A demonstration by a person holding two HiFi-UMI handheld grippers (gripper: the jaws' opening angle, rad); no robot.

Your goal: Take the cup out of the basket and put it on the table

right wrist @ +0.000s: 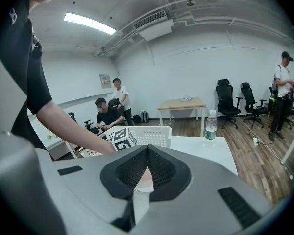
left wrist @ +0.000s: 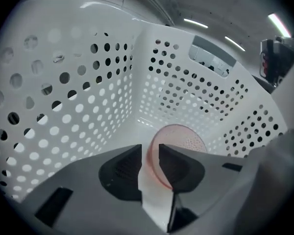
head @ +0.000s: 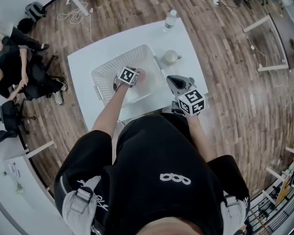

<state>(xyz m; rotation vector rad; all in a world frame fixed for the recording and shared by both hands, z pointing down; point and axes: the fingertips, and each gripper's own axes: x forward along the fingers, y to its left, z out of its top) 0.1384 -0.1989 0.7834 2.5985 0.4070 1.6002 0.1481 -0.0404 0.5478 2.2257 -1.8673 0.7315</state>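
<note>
The left claw (left wrist: 149, 153) is in the basket (left wrist: 88, 82), jaws apart, with the left rim of the pink cup (left wrist: 186, 141) between them; the closed right claw (right wrist: 147, 151) is farther off

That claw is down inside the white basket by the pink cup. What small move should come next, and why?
Probably close the left claw on the cup. It lies on its side in the basket, its rim sits in the gap between the jaws, and they look apart, not yet pinching it. Lifting now would likely leave it behind.
</note>
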